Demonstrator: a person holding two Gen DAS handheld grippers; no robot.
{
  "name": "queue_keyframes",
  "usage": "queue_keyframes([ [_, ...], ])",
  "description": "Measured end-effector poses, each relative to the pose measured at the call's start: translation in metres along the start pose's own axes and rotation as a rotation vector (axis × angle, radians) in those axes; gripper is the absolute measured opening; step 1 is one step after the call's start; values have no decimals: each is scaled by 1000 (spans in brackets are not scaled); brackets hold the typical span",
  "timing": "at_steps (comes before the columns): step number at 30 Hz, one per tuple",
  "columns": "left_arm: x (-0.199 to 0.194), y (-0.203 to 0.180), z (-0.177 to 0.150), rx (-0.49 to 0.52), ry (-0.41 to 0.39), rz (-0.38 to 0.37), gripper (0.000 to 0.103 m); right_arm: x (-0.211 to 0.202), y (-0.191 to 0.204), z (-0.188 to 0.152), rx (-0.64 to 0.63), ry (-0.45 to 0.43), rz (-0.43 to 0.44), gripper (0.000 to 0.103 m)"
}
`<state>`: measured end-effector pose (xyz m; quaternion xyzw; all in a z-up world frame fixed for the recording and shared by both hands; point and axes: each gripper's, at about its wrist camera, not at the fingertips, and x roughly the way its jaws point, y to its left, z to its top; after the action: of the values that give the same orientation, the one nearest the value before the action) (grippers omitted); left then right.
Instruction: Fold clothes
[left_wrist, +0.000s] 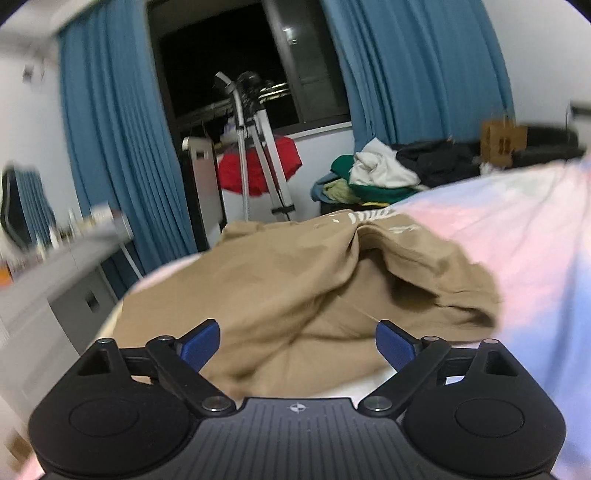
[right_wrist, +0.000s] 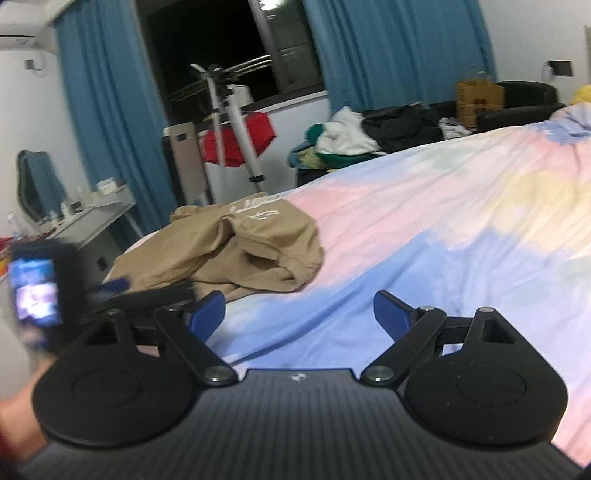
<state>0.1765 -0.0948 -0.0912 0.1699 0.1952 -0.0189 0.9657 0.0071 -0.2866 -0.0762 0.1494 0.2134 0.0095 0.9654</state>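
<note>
Tan shirt (left_wrist: 295, 295) rumpled on bed (left_wrist: 535, 240), just ahead of left gripper (left_wrist: 297, 345); jaws spread, empty. Right gripper (right_wrist: 299, 317) over bare sheet, jaws spread, shirt off left. Likely approach; next: pinch an edge, spread flat.

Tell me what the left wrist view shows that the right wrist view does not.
Only the left wrist view shows the left gripper's open fingers right above the crumpled tan garment, which fills the foreground.

Only the right wrist view shows the right gripper, open over bare pastel bedsheet, a wide stretch of the bed, the other gripper's camera screen at the left edge, and a wall air conditioner.

Both show the garment, blue curtains, the dark window, a tripod stand, red cloth and a clothes pile.
</note>
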Motion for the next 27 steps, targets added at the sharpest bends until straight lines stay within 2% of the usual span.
queue_keyframes([
  [3,41,-13,8,21,16,42,87,16,-3,-6,-2,13,7,89],
  [5,64,-16,13,4,22,44,80,26,-8,-8,21,16,14,89],
  [7,80,-15,18,-19,19,32,62,36,-13,-9,39,17,13,89],
  [8,84,-13,21,-34,16,15,57,40,-15,-9,45,18,8,89],
  [9,83,-10,24,-44,7,-1,44,45,-18,-10,51,19,4,89],
  [10,82,-8,27,-55,-3,-16,24,49,-20,-11,61,22,0,89],
  [11,74,-3,30,-74,-20,-25,13,51,-22,-11,70,27,-3,89],
  [12,67,2,32,-93,-38,-35,8,52,-24,-11,82,20,-3,89],
  [15,25,23,42,-156,-125,-100,4,50,-29,-8,122,-15,2,89],
  [18,-20,45,49,-224,-165,-159,4,46,-32,-5,148,-54,6,89],
  [23,-96,78,53,-286,-209,-226,4,31,-23,-1,107,-89,36,89],
  [27,-132,101,42,-349,-252,-266,4,12,-4,-1,18,-114,92,89],
])
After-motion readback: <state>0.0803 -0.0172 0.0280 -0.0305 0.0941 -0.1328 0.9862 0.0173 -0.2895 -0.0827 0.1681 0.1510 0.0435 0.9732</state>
